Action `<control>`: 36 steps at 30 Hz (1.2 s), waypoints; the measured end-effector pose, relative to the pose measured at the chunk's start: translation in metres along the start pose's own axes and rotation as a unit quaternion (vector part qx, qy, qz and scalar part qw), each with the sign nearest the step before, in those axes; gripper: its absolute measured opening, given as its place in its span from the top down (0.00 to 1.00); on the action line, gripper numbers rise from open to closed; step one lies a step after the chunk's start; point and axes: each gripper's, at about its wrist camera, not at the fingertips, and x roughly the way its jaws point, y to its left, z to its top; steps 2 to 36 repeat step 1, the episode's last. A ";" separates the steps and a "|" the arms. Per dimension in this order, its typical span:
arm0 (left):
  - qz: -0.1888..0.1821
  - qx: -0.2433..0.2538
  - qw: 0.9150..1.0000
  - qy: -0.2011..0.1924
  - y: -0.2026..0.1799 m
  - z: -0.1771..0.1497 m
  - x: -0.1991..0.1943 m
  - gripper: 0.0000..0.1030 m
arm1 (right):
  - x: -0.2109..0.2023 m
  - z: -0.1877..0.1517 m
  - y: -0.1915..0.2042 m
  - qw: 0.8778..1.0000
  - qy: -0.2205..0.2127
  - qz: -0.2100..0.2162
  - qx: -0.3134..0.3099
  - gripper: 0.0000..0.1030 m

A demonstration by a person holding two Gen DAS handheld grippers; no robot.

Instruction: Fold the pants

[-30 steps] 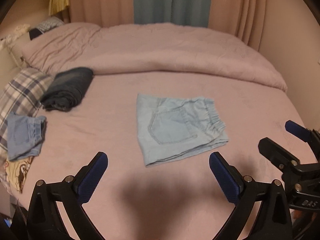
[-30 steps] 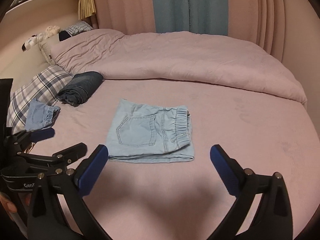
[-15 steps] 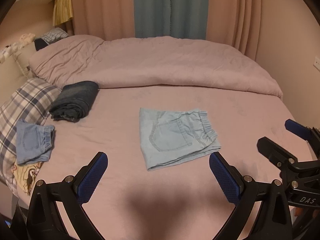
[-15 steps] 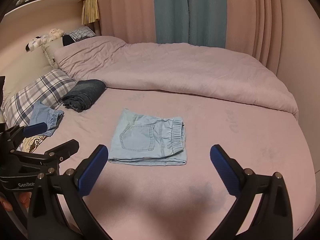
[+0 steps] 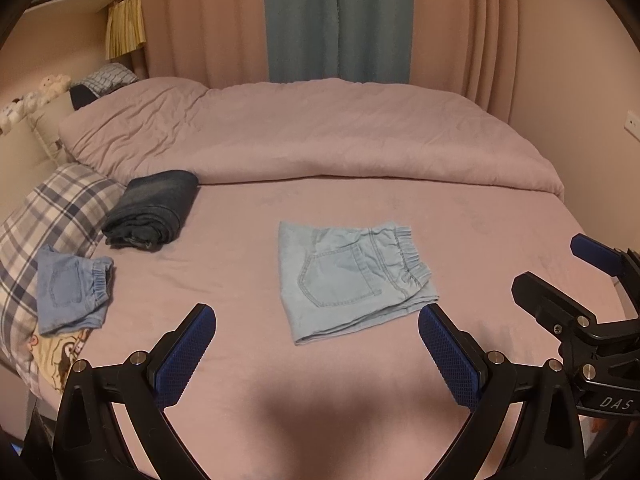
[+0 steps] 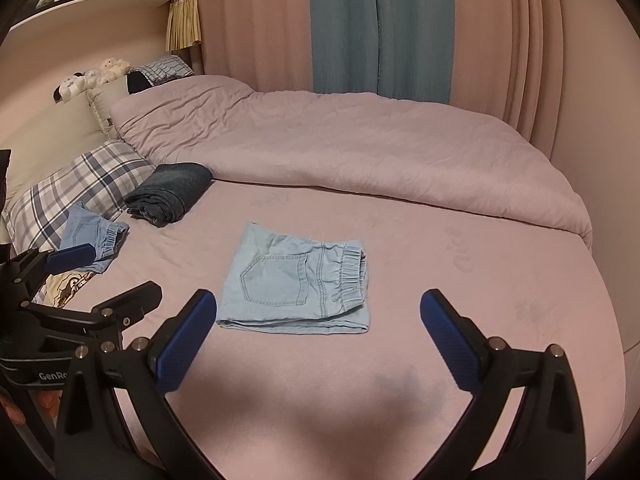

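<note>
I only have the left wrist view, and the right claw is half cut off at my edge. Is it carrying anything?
Observer: No. The right claw is open and empty; the folded light-blue shorts lie on the bed just beyond its pads.
Operator: What's to the right of the shorts? The claw blocks that side for me.
Observer: Only bare pink sheet, with nothing lying on it.

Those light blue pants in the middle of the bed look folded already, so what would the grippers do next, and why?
Probably carry the light blue pants to the folded dark jeans near the plaid pillow. They lie flat and folded, and both the left gripper and right gripper hang open, holding nothing.
</note>
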 end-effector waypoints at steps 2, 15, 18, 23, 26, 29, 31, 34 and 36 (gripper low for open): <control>0.001 0.001 1.000 0.000 0.000 0.000 0.000 0.02 | 0.000 0.001 0.000 1.000 0.000 0.000 -0.001 0.00; 0.001 0.001 1.000 0.000 0.000 0.000 0.000 0.02 | 0.000 0.001 0.000 1.000 0.000 0.000 -0.001 0.00; 0.001 0.001 1.000 0.000 0.000 0.000 0.000 0.02 | 0.000 0.001 0.000 1.000 0.000 0.000 -0.001 0.00; 0.001 0.001 1.000 0.000 0.000 0.000 0.000 0.02 | 0.000 0.001 0.000 1.000 0.000 0.000 -0.001 0.00; 0.001 0.001 1.000 0.000 0.000 0.000 0.000 0.02 | 0.000 0.001 0.000 1.000 0.000 0.000 -0.001 0.00; 0.001 0.001 1.000 0.000 0.000 0.000 0.000 0.02 | 0.000 0.001 0.000 1.000 0.000 0.000 -0.001 0.00; 0.001 0.001 1.000 0.000 0.000 0.000 0.000 0.02 | 0.000 0.001 0.000 1.000 0.000 0.000 -0.001 0.00; 0.001 0.001 1.000 0.000 0.000 0.000 0.000 0.02 | 0.000 0.001 0.000 1.000 0.000 0.000 -0.001 0.00; 0.001 0.001 1.000 0.000 0.000 0.000 0.000 0.02 | 0.000 0.001 0.000 1.000 0.000 0.000 -0.001 0.00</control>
